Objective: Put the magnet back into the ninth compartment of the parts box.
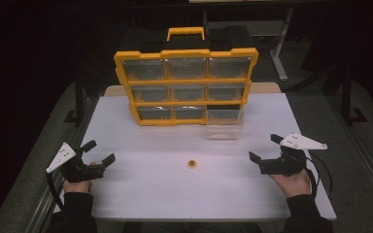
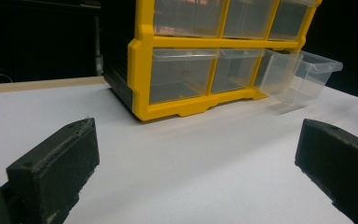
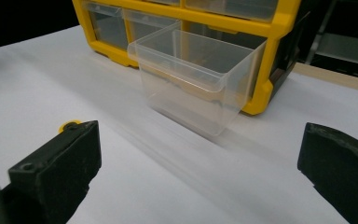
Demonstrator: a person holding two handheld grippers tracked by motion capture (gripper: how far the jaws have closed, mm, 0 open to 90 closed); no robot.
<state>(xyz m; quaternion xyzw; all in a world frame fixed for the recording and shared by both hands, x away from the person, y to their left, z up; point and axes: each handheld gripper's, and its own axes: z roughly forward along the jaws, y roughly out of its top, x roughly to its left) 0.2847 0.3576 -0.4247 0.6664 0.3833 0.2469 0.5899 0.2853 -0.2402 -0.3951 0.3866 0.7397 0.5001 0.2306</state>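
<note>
A yellow organiser (image 1: 186, 86) with clear drawers stands upright at the back of the white table (image 1: 189, 189). Its bottom right drawer (image 1: 224, 124) is pulled out and rests on the table in front of its slot; I also see this drawer (image 3: 196, 79) close up in the right gripper view and the same drawer (image 2: 303, 77) off to the right in the left gripper view. A small yellow ring-shaped piece (image 1: 192, 163) lies mid-table. My left gripper (image 1: 98, 153) is open at the left, my right gripper (image 1: 265, 147) open at the right, both empty.
The yellow piece (image 3: 70, 125) peeks out behind my right gripper's left jaw. The organiser (image 2: 214, 56) has a carry handle (image 1: 185, 32) on top. Dark floor and a table leg lie beyond the far edge. Open table surface spreads between the two grippers.
</note>
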